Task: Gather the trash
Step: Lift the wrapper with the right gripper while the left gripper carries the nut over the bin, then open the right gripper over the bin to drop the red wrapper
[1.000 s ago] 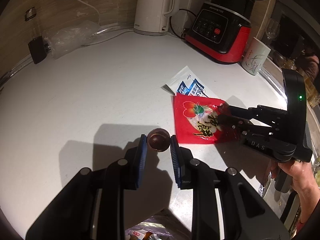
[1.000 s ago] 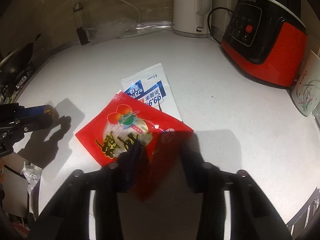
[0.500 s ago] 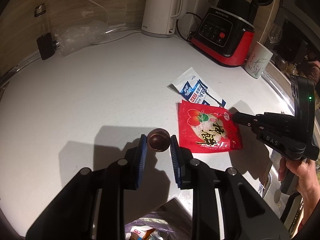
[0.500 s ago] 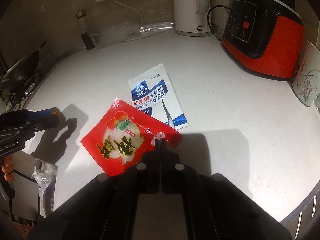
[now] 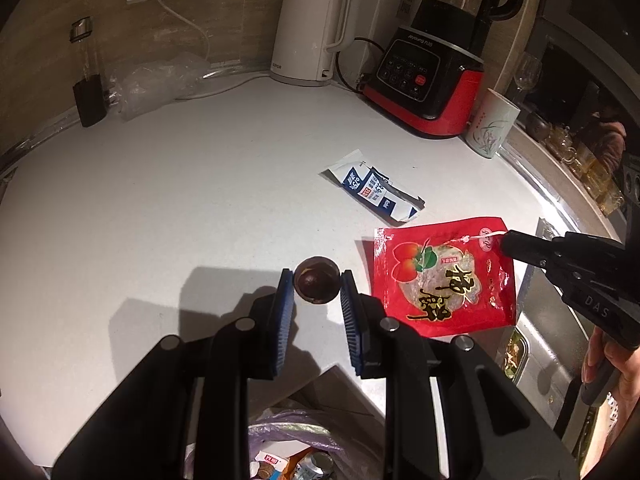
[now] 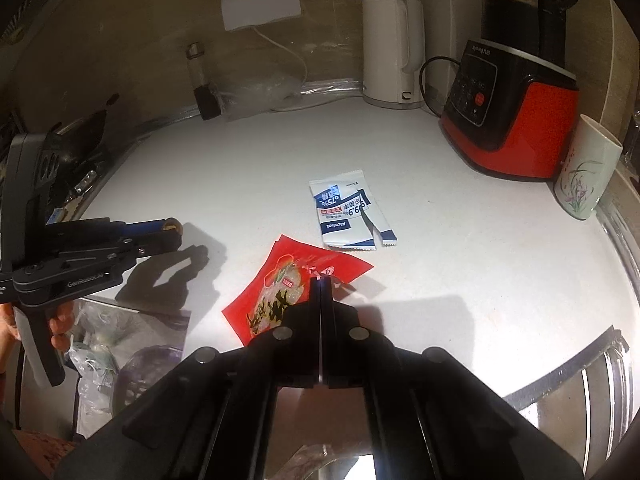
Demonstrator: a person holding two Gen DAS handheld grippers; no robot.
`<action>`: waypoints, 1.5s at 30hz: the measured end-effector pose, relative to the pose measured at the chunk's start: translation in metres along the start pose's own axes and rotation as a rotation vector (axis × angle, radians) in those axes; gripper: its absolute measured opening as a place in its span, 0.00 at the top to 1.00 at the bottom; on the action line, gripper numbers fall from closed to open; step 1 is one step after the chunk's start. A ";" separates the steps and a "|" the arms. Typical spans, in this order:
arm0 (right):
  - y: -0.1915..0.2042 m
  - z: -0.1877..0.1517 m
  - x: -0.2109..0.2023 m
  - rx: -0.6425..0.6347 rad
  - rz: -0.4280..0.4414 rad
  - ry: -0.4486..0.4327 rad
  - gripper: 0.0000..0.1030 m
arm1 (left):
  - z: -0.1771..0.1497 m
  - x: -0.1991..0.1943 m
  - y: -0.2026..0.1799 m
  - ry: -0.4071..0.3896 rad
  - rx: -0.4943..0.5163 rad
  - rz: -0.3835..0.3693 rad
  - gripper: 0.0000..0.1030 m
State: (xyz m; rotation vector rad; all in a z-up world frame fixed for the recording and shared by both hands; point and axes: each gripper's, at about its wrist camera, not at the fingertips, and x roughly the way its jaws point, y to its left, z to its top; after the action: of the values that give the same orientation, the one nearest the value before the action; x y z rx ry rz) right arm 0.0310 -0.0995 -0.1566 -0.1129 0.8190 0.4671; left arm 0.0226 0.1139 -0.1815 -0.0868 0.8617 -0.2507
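Red snack wrapper [image 5: 442,276] hangs lifted; brown chestnut [image 5: 316,285] gripped; torn wipe packet [image 5: 376,192] flat.

Black tongs [image 5: 316,280] — blue ribbed pads [image 5: 285,312], silver screws.

Open bench [image 5: 192,200] lies ahead and left of the left tool [image 5: 316,280]; kettle [image 5: 310,32], blender [image 5: 432,80] and cup [image 5: 492,124] block the far edge beyond.
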 end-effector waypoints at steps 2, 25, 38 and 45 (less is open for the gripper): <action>0.013 -0.004 -0.013 -0.002 -0.009 -0.011 0.99 | -0.003 -0.009 0.001 -0.006 0.006 -0.016 0.77; 0.205 -0.077 -0.109 0.037 -0.084 -0.062 0.99 | -0.094 -0.126 0.049 -0.022 0.138 -0.144 0.77; 0.271 -0.113 -0.087 0.035 -0.065 0.008 0.99 | -0.137 -0.147 0.077 0.006 0.145 -0.140 0.77; 0.267 -0.135 -0.050 0.080 -0.062 0.063 0.99 | -0.145 -0.152 0.085 0.010 0.144 -0.137 0.77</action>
State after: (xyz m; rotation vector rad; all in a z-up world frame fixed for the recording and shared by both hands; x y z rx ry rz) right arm -0.2084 0.0840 -0.1909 -0.0790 0.8925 0.3727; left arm -0.1671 0.2381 -0.1781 -0.0099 0.8465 -0.4414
